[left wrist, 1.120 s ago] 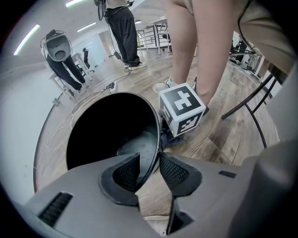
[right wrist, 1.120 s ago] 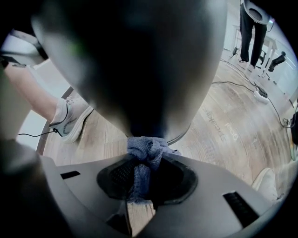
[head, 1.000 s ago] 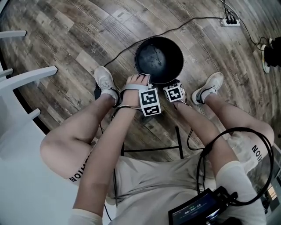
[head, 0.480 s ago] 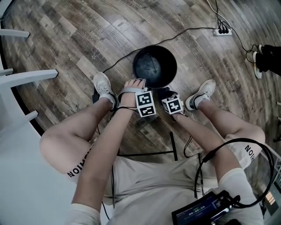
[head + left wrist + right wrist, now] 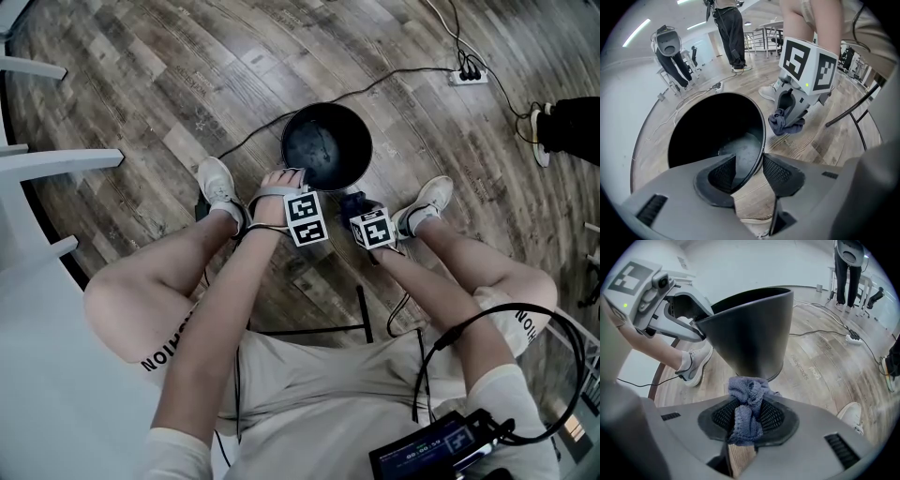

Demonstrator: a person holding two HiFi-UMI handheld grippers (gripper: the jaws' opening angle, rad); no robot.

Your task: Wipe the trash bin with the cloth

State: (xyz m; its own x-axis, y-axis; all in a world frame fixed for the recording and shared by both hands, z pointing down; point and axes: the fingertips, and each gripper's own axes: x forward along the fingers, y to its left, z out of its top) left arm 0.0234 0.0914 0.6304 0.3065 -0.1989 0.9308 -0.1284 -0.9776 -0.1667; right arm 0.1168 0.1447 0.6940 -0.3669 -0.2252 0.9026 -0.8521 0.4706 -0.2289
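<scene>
Grey-blue terry cloth [image 5: 750, 390], pinched in the right gripper [image 5: 749, 417], hangs just right of the black round plastic trash bin [image 5: 750, 333], its near rim loosely straddled by the left gripper [image 5: 749, 171], jaws just widened.

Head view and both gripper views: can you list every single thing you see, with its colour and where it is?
trash bin: one, black, on the floor between the shoes
cloth: one, blue-grey, pinched in the right gripper
floor: one, brown wood planks, under everything
power strip: one, white, floor at upper right
cables: several, black, across the floor
frame: one, white, left edge
screen device: one, black, at the person's lap
bystander: one, dark trousers, beyond the bin
shoes: two, white, either side of the bin
left gripper: grey, jaws have just been opening, open astride the bin's rim
right gripper: grey, shut on the cloth
</scene>
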